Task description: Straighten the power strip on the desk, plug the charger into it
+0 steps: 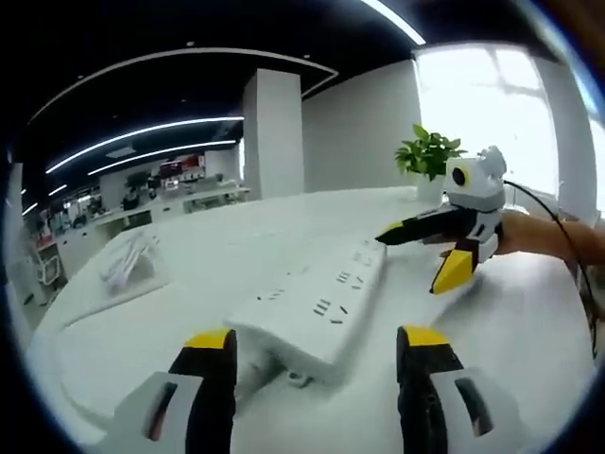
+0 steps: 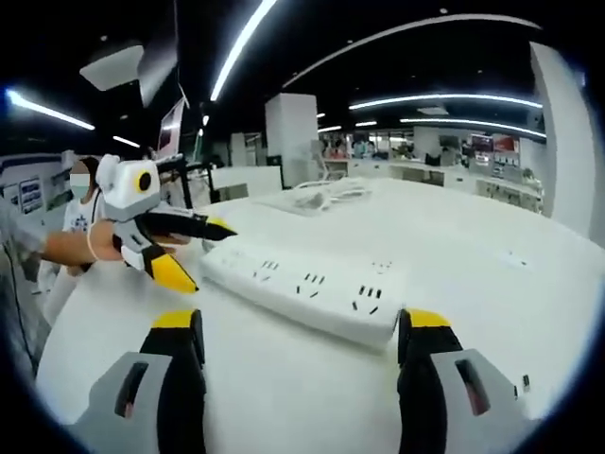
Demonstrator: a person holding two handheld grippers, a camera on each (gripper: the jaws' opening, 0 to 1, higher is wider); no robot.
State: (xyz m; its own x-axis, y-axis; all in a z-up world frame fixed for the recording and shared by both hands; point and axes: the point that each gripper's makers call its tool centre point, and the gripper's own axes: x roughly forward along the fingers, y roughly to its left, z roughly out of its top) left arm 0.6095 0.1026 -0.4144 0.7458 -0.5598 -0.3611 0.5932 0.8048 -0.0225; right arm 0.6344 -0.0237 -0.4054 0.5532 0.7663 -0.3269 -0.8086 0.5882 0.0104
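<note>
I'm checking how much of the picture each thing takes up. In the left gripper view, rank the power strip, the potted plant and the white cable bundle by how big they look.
1. power strip, clearly largest, though it lies nearest the camera.
2 and 3. white cable bundle and potted plant look about alike; both lie farther off, so I won't rank them.

Long white ceiling light strips (image 2: 241, 43) glowing against dark ceiling; large bright window (image 1: 501, 113) blowing out; fisheye edges bending; background softening.
</note>
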